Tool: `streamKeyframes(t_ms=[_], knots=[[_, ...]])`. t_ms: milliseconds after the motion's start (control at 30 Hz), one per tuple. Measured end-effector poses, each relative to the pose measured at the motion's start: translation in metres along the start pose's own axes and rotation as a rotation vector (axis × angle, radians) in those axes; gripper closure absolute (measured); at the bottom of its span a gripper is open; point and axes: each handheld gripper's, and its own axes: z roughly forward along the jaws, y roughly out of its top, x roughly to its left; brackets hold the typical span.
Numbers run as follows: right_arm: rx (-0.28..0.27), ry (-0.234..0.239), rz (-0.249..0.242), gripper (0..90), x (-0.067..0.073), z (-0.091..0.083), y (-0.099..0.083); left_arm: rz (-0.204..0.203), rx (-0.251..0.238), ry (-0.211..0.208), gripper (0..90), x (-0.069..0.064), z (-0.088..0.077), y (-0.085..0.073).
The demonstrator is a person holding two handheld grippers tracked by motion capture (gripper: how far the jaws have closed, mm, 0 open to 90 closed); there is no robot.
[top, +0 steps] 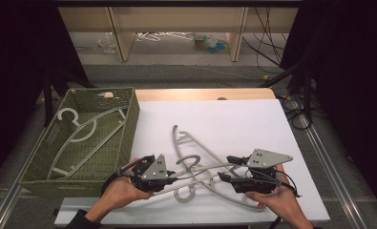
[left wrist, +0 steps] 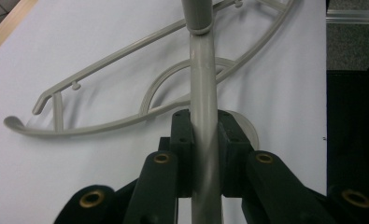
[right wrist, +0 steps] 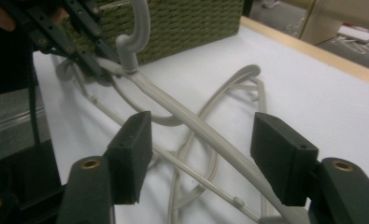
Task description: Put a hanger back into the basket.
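A grey plastic hanger (top: 203, 171) lies raised a little over the white tabletop (top: 253, 119), in the near middle between the two grippers. The left gripper (top: 172, 180) has its fingers (left wrist: 182, 140) clamped tight on one arm of this hanger, just below the neck where the hook begins; in the left gripper view the grey bar runs straight up between the two black pads. The right gripper (top: 226, 168) stands at the hanger's other arm with its fingers (right wrist: 131, 149) spread apart; the bar passes between the pads without either pad pressing on it.

Under and beside the held hanger lie more grey hangers (top: 186, 143) of the same kind, crossed over one another on the tabletop, one reaching away toward the far side with its curved end up.

To the left, touching the edge of the white sheet, stands a green woven basket (top: 129, 119), and inside it lies another grey hanger (top: 81, 133), its hook toward the far left corner.

No brand, label or writing can be read on the hangers, the basket or the grippers.
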Motion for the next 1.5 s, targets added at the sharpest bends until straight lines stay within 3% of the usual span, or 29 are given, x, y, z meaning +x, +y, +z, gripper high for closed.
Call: streamKeyframes(t_ms=[100, 233, 300, 500, 667, 800, 1067, 1267, 1367, 1400, 1500], knots=[[-0.031, -0.018, -0.005, 38.4, 0.002, -0.002, 0.001, -0.042, 0.006, 0.002, 78.9, 0.003, -0.002, -0.001], [-0.018, -0.005, -0.003, 38.0, 0.007, -0.003, 0.000, -0.081, 0.013, 0.011, 78.9, 0.008, -0.007, -0.002], [-0.001, 0.017, 0.011, 37.8, 0.010, -0.002, -0.002, -0.103, -0.001, 0.012, 78.9, 0.009, -0.010, -0.002], [0.003, 0.015, 0.009, 37.8, 0.012, -0.006, -0.009, -0.136, -0.032, 0.024, 78.9, 0.014, -0.020, 0.000], [0.038, 0.035, 0.023, 37.4, 0.015, -0.004, -0.017, -0.179, -0.072, 0.041, 78.9, 0.021, -0.040, 0.002], [0.053, 0.044, 0.022, 35.8, 0.015, -0.001, -0.020, -0.224, -0.132, 0.058, 78.9, 0.024, -0.056, 0.004], [0.078, 0.037, 0.038, 31.7, 0.014, 0.003, -0.025, -0.257, -0.174, 0.087, 78.9, 0.035, -0.091, 0.010], [0.090, 0.040, 0.044, 31.5, 0.013, 0.004, -0.026, -0.275, -0.168, 0.106, 78.9, 0.046, -0.114, 0.012], [0.086, 0.033, 0.044, 31.5, 0.012, 0.003, -0.027, -0.278, -0.165, 0.135, 78.8, 0.051, -0.126, 0.013], [0.086, 0.033, 0.048, 31.5, 0.012, 0.003, -0.027, -0.279, -0.171, 0.174, 78.8, 0.058, -0.137, 0.011], [0.093, 0.036, 0.051, 31.5, 0.011, 0.003, -0.027, -0.289, -0.161, 0.220, 78.8, 0.067, -0.152, 0.009]])
